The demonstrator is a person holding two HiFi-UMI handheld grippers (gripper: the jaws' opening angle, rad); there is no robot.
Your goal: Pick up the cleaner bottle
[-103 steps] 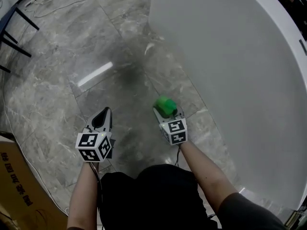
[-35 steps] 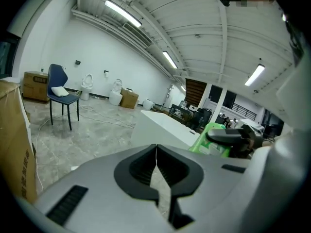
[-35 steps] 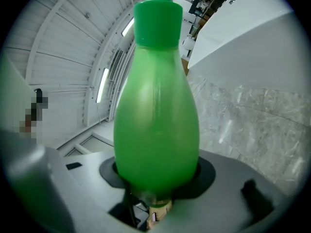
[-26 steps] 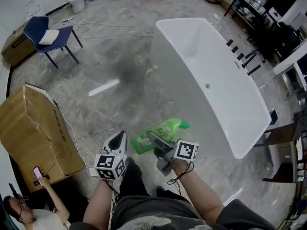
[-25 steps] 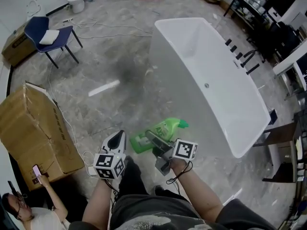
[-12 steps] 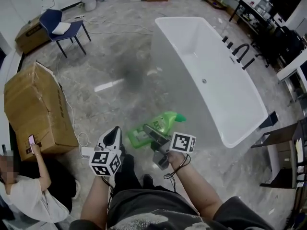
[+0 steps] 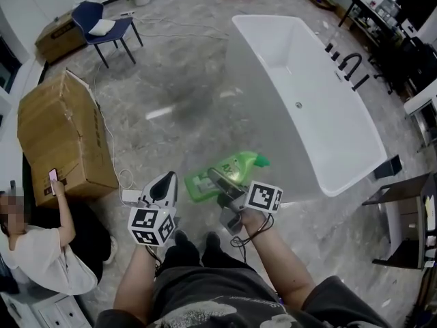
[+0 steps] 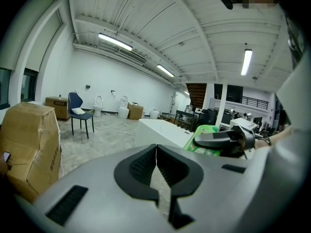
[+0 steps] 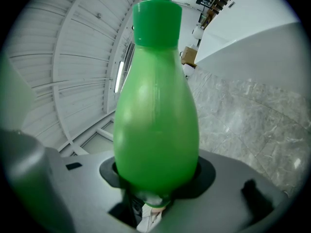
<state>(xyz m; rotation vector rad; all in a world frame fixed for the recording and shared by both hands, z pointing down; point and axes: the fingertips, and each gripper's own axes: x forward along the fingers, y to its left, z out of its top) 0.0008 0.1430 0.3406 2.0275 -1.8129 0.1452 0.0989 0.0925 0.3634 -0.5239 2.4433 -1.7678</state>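
Note:
The green cleaner bottle (image 7: 239, 164) lies on its side in the air at waist height, its cap toward the tub. My right gripper (image 7: 217, 178) is shut on its body. In the right gripper view the bottle (image 9: 155, 110) fills the middle, with the jaws (image 9: 155, 176) pressed on both its sides near the base. To the left of the bottle my left gripper (image 7: 166, 178) hangs shut and holds nothing. In the left gripper view its pads (image 8: 155, 152) meet, and the bottle (image 8: 210, 130) shows at the right.
A white bathtub (image 7: 321, 115) with a black faucet (image 7: 349, 65) stands to the right. A large cardboard box (image 7: 65, 135) is on the left, a seated person (image 7: 34, 258) with a phone beside it. A blue chair (image 7: 106, 24) and cables lie farther off on the grey marble floor.
The bottle, low by the tub earlier, is now carried on its side. Both grippers have travelled together across the floor; the box and the seated person have come further into view.

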